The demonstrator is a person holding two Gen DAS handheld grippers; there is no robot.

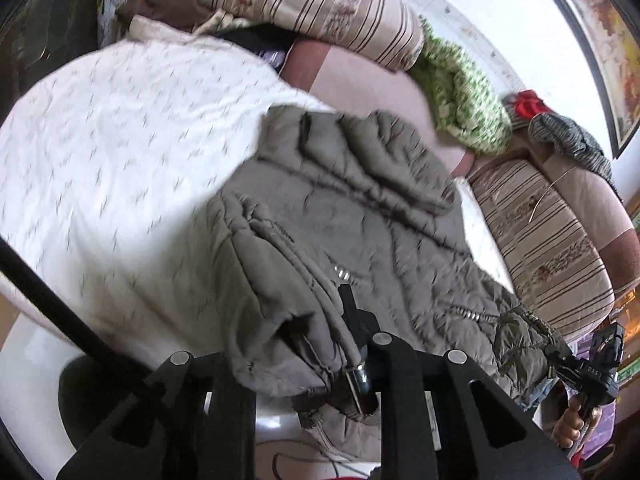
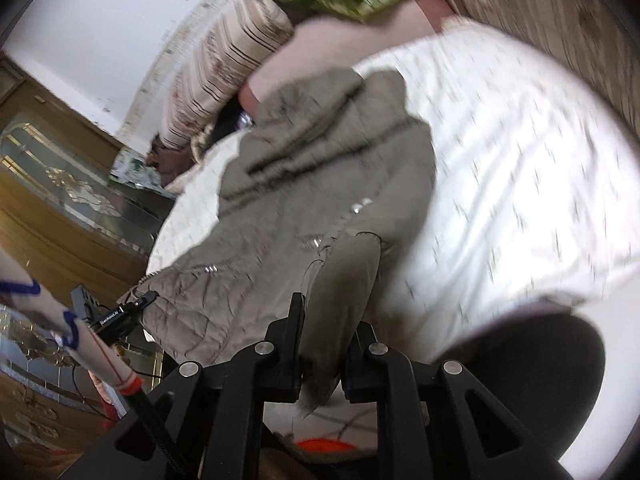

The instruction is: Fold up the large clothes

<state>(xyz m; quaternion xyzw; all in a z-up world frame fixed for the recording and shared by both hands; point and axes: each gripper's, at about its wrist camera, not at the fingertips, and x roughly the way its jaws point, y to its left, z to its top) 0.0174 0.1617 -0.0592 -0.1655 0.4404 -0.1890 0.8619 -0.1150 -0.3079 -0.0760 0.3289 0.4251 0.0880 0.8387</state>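
Both grippers were clamped on the hem end of the grey-brown quilted puffer jacket [image 1: 352, 208], which lay lengthwise on the white bedsheet with small grey flecks [image 1: 120, 168], its far end bunched up toward the striped beige bolster cushions [image 1: 320, 8]. Left gripper [image 1: 356, 356]: fingers closed on a thick roll of the near edge, with the zipper line and a metal pull just beside them; fabric draped over the left finger, so the exact pinch point was hard to read. Right gripper [image 2: 322, 344]: fingers closed on a flap of the same hem, which stood up between them. In the left wrist view the right one also showed at the far corner, a hand [image 1: 572, 424] on its handle. Grabbing two spread points on one edge probably meant a lift-and-carry of that edge over the body, a bottom-to-top fold; the padding is bulky, so it would likely spring back unless pressed flat. Motion blur in both views. No containers in sight; loose green-patterned cloth [image 1: 460, 92] and a grey knit [image 1: 568, 136] sat on the cushions behind.
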